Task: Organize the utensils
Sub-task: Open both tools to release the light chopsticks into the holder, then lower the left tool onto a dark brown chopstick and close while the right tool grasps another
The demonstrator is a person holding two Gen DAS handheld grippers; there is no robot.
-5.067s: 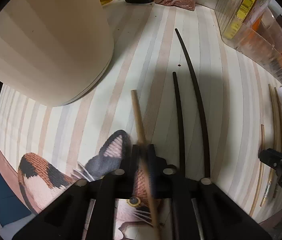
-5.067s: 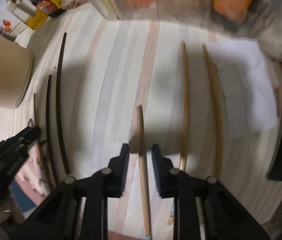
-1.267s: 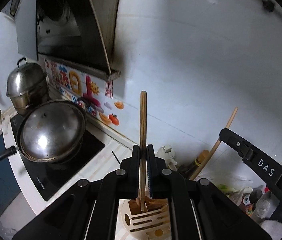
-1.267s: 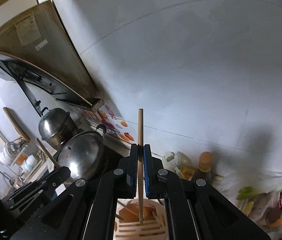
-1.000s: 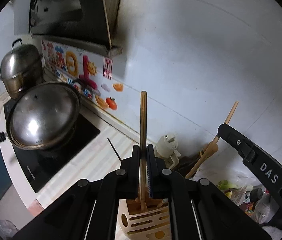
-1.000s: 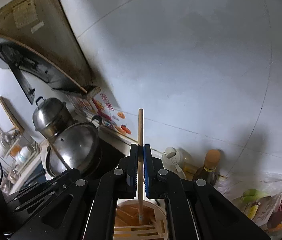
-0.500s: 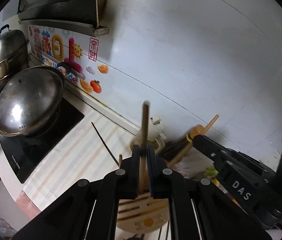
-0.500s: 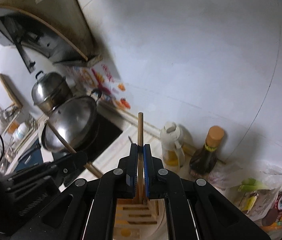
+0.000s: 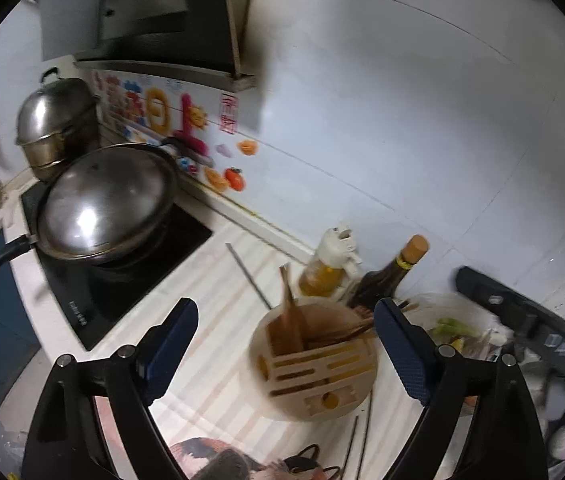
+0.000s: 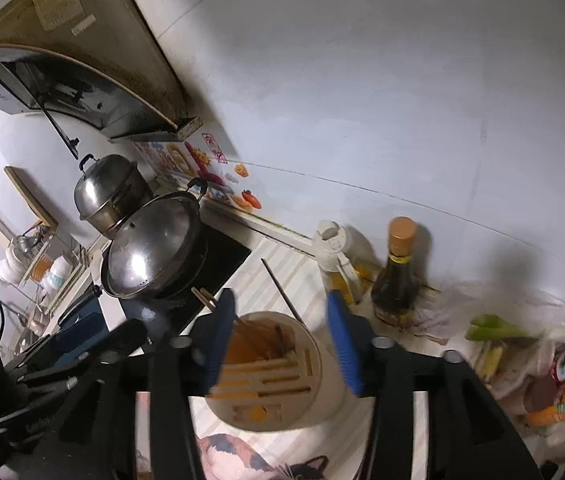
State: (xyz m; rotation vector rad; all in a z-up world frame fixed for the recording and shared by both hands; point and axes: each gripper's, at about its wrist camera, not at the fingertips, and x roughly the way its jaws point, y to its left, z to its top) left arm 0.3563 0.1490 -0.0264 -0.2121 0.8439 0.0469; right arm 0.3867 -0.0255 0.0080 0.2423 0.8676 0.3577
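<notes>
A cream round utensil holder with slots stands on the striped counter, and wooden chopsticks lean inside it. My left gripper hovers above the holder, its jaws opening wide, nothing between the pads. In the right wrist view the same holder lies below my right gripper, whose jaws are also opening and hold nothing. The wooden chopsticks rest in its open compartment. A dark chopstick lies on the counter behind the holder, and two more dark chopsticks lie in front of it.
A lidded steel wok sits on a black hob, with a steamer pot behind it. An oil bottle and a soy sauce bottle stand by the wall. Food bags crowd the right. A cat-print mat lies near.
Both grippers have gone from shut on an upright wooden chopstick to open. The chopsticks have dropped into the holder, and both views have drawn back from it.
</notes>
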